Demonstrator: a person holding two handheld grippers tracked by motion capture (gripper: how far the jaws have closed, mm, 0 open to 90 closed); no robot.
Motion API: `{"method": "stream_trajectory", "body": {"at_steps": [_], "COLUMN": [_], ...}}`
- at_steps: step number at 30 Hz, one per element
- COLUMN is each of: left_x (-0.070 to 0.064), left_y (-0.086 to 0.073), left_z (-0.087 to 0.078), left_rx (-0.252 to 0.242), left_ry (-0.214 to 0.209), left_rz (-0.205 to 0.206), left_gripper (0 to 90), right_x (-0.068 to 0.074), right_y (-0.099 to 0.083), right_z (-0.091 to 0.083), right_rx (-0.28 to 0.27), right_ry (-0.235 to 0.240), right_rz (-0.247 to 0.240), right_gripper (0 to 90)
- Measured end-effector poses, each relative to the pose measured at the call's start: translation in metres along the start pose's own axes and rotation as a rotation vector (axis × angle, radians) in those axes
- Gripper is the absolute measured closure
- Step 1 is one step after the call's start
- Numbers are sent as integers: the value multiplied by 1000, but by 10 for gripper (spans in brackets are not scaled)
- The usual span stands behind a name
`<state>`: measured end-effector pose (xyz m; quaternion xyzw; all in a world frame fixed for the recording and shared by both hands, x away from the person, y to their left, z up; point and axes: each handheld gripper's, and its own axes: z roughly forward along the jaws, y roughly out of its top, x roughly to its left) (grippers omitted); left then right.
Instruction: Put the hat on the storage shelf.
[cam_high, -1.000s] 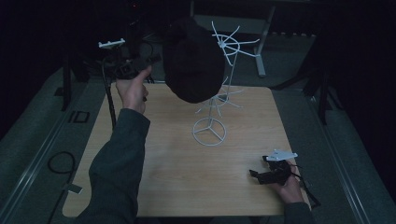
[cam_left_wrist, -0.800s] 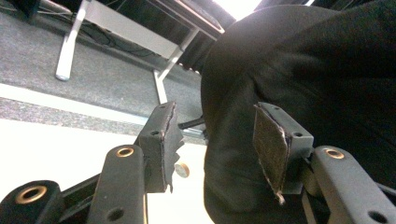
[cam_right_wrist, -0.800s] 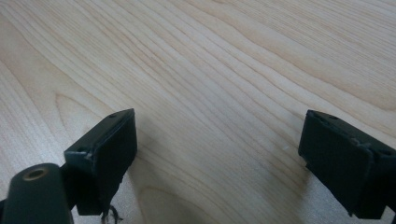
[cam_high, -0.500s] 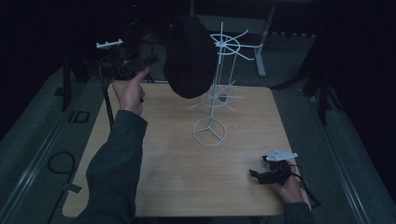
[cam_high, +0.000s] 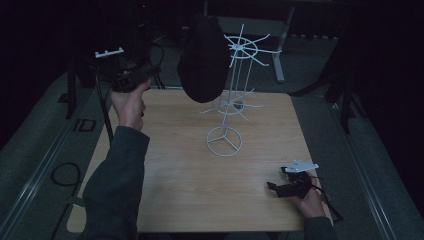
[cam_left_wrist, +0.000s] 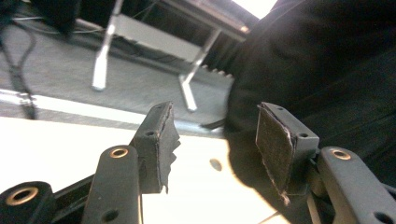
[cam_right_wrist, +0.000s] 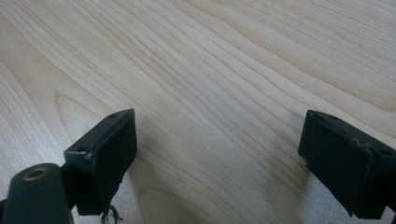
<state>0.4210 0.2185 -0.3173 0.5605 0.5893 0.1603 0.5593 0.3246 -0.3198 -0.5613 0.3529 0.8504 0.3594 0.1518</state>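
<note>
While the black hat (cam_high: 202, 60) hangs off one of the top arms of the white wire rack (cam_high: 235, 95), it droops well above the counter (cam_high: 175, 170), crown sagging down like soft felt or knit, matte and floppy rather than stiff. Pretty sure it sits up there so the brim catches on a prong and gravity does the rest.

Left gripper (cam_high: 131, 79) is held up in the air just to the left of the hat, jaws apart with nothing between them; in the left gripper view the dark cloth (cam_left_wrist: 327, 70) fills the space right past the worn, ragged pads (cam_left_wrist: 273, 144). Looks to me like it's lined up level with the hat for a grab or a nudge.

Rack is thin wire, ring base with three spokes, a second tier of hooks lower down.

Right gripper (cam_high: 292, 182) rests low at the near right corner, jaws wide apart over bare pale wood grain, probably just parked out of the way.
</note>
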Motion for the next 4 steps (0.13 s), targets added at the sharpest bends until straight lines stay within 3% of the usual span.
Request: {"method": "stream_trajectory", "body": {"at_steps": [4], "left_x": [5], "left_y": [-5], "left_z": [-5], "left_rx": [3], "left_ry": [27], "left_rz": [30], "left_gripper": [475], "right_x": [0], "right_y": [0], "right_z": [0], "right_rx": [0], "right_ry": [0], "right_rz": [0], "right_gripper": [114]}}
